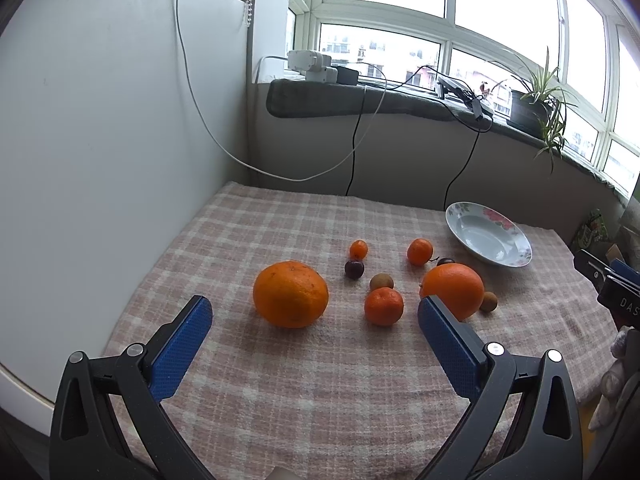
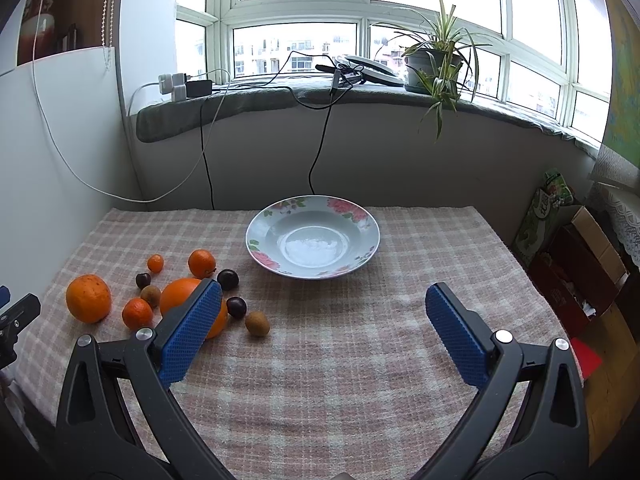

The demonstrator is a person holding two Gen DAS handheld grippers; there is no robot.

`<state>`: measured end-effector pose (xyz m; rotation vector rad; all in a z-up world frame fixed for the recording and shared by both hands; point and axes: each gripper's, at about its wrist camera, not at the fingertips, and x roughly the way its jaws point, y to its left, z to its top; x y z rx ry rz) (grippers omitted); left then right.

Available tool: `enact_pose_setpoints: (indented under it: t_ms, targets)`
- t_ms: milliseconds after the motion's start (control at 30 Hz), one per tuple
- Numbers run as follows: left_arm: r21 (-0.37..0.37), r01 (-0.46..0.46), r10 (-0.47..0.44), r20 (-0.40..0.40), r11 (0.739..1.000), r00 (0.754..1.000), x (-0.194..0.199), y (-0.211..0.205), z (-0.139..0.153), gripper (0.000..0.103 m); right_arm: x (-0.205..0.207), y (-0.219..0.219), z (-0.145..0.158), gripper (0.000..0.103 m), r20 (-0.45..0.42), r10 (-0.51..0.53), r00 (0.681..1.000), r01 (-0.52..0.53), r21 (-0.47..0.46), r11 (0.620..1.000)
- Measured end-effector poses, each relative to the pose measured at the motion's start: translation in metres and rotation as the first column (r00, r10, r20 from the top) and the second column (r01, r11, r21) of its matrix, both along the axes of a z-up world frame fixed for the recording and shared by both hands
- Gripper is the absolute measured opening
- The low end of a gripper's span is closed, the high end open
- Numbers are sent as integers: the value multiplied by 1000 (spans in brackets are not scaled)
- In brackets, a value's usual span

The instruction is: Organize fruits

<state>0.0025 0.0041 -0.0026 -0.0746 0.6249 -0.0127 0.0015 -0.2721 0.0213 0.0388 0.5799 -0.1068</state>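
Note:
Loose fruit lies on the checked cloth: a big orange, a second big orange, a small mandarin, further mandarins, dark plums and brown kiwis. A flowered white plate stands empty at the far middle of the right wrist view, also at the far right in the left one. My left gripper is open just short of the big orange. My right gripper is open, short of the plate, with the fruit pile to its left.
A white board walls the table's left side. Cables hang from the padded windowsill, which carries chargers and a potted plant. Boxes and a bag stand on the floor beyond the table's right edge.

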Motion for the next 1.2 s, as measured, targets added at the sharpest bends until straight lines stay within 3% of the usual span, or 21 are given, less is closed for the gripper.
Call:
enact_pose_setpoints:
  t_ms: [900,1100,1200]
  targets:
    - [-27,43,-44,-56,999,997,16,-9,-16,102,22,4,-18,103,-48,54,997,-55,-22,998]
    - [-48,98,-101,-83,994,991,24,-18,-27,102,34,1,-29,103,-75,125,989,-123,29,992]
    - [-74,133,-140,-101,988,985,30,-23,-34,94,41,0,-32,103,-82,189,978,-183,83,980]
